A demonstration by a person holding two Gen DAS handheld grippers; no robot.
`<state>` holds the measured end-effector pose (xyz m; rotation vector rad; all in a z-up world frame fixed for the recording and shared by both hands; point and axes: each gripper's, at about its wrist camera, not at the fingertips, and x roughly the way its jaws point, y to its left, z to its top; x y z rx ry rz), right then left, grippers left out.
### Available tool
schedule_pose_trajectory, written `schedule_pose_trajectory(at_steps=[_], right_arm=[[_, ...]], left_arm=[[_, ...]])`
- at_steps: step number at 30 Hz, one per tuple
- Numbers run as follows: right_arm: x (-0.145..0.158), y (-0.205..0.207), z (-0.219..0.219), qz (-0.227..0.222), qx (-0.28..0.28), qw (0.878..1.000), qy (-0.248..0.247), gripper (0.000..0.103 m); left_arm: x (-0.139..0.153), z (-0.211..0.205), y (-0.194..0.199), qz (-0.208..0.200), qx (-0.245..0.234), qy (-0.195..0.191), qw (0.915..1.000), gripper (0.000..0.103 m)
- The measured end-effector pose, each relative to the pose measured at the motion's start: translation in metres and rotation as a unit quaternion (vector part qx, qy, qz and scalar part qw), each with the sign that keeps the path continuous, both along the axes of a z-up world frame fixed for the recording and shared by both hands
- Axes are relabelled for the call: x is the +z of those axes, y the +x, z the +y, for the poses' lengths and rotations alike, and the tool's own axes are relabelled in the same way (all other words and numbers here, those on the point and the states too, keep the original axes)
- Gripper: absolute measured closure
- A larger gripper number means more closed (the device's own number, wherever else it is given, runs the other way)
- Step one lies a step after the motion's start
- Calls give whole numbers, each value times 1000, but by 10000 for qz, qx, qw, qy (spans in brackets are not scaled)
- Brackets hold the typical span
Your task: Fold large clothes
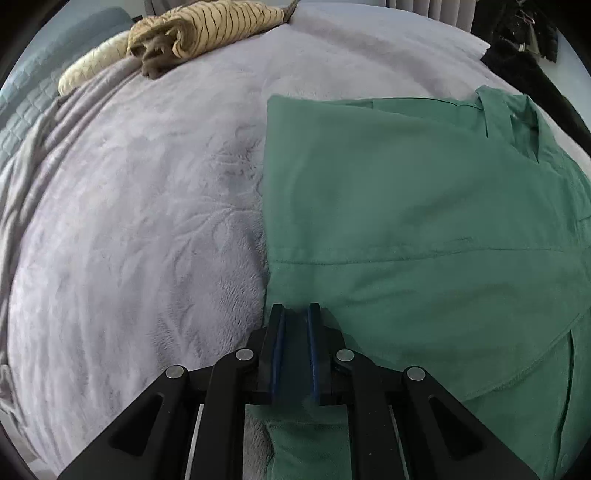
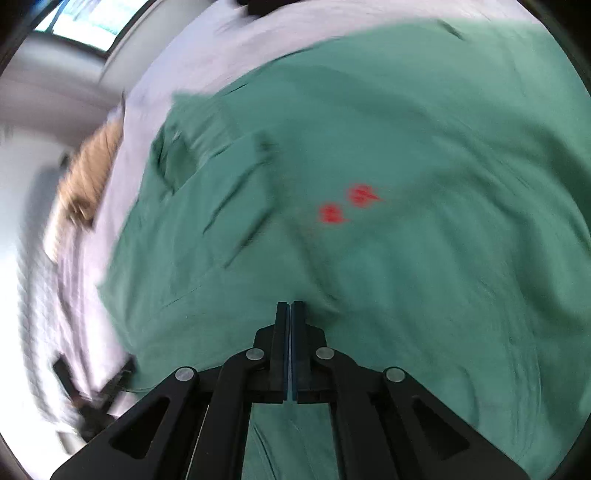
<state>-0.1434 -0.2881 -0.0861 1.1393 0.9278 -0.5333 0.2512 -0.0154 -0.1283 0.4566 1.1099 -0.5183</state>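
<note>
Two tongs over green cotton shirt (image 1: 424, 221), flat on grey plush bed cover (image 1: 147, 221), 3 o'clock. Left tongs (image 1: 295, 310) slightly parted, fabric between jaws, grip uncertain. Right tongs (image 2: 290, 308) pressed together, apparently empty. Risk: weak pinch slips, fold skews.

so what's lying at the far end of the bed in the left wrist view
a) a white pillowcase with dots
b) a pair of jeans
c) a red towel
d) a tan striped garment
d: a crumpled tan striped garment lies on the grey blanket, beyond the green shirt.
</note>
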Motion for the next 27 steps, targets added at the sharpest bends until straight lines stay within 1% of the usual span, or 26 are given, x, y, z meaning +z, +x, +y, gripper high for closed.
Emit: schedule_pose_trajectory(at_steps=[2,3,5,7,8,9,10,11,12,13,14,15,17,19,22,23,24,26,27], right_arm=[[3,-18,1,-39,36,10000,11,95],[3,-18,2,-67,62,9999,64,95],[6,-31,6,-52,98,9998,153,95],[6,-27,12,-50,134,9997,206,95],[8,-36,13,-54,135,9997,218,95],[11,-23,23,-60,141,9996,249,95],[12,-26,22,-61,130,9994,303,95],[11,-6,21,-73,108,9993,342,89],[10,-3,21,-81,95,9993,367,76],[10,1,22,-85,89,9993,367,67],[10,6,23,-109,87,9993,358,52],[12,5,23,-144,93,9992,355,49],[14,6,22,-150,130,9992,356,49],[15,4,21,-163,150,9991,362,47],[17,2,20,-193,211,9991,309,38],[19,2,20,-251,238,9990,265,31],[21,1,20,-306,257,9990,218,22],[27,-1,20,-432,274,9987,87,14],[31,-2,20,-495,298,9983,3,5]], left_arm=[[6,0,-5,-7,5,60,10000,90],[12,-1,-8,-39,-5,88,10000,90],[20,-3,-14,-79,-38,102,9999,90],[27,-6,-22,-117,-65,128,9998,90],[31,-7,-29,-116,-74,131,9998,90],[35,-9,-37,-84,-80,93,9999,90],[36,-9,-41,-58,-81,68,9999,89],[39,-10,-46,-40,-75,49,10000,81],[40,-11,-51,-30,-71,19,10000,43],[42,-11,-56,-50,-38,-15,10000,0],[45,-13,-65,-125,17,-20,9999,1],[48,-15,-73,-239,6,-57,9997,1],[46,-21,-82,-160,-80,-5,9998,1],[44,-27,-87,-51,-60,50,10000,1],[42,-34,-98,175,-90,53,9998,1],[41,-36,-103,222,-117,52,9997,1],[40,-40,-106,278,-176,55,9994,1],[40,-47,-117,323,-324,78,9989,1],[41,-50,-120,323,-379,90,9987,1]])
